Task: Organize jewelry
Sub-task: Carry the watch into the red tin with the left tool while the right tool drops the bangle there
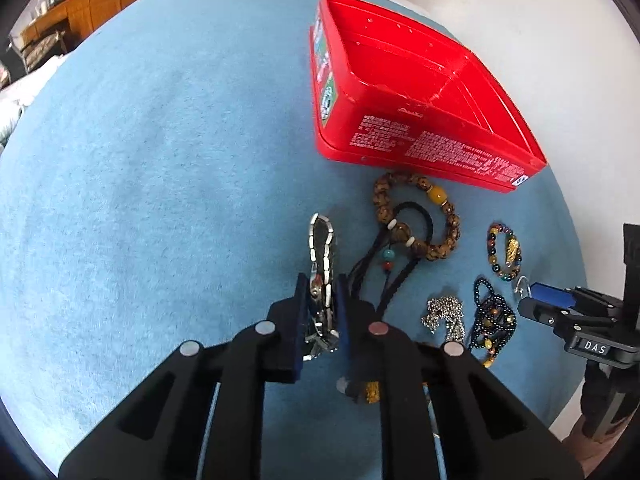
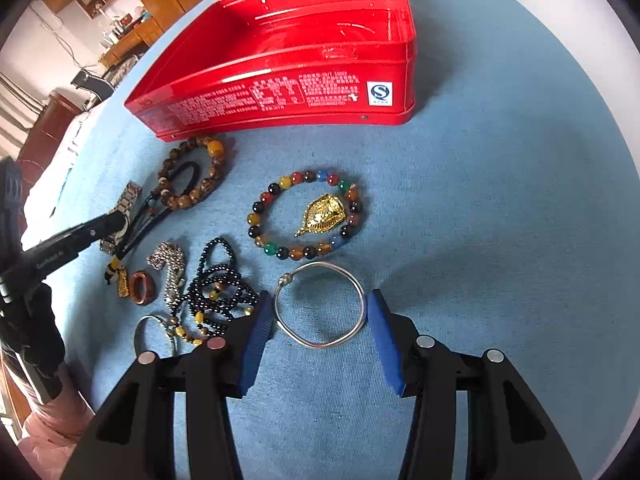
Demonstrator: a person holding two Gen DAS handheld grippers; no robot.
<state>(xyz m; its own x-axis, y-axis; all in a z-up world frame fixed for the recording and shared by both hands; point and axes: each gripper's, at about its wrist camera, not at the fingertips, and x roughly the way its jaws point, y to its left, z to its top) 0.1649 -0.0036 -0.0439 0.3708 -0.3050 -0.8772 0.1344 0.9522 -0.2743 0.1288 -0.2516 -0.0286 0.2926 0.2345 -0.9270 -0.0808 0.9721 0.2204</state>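
Jewelry lies spread on the blue cloth (image 1: 160,160) just before an open red tin (image 1: 420,92). From the left wrist, the left gripper (image 1: 322,292) pinches a silver watch (image 1: 322,248) between nearly closed pads. From the right wrist, the right gripper (image 2: 320,320) stands wide apart, straddling a silver bangle (image 2: 320,304) near a multicolored bead bracelet (image 2: 306,214).

A red tin (image 2: 280,80) with white print sat on a light blue surface (image 2: 480,220). A brown beaded bracelet (image 2: 192,176) carried 1 amber bead. Another bracelet (image 2: 308,216) mixed many colours around a gold pendant (image 2: 322,214). The bangle (image 2: 320,304) was silver.
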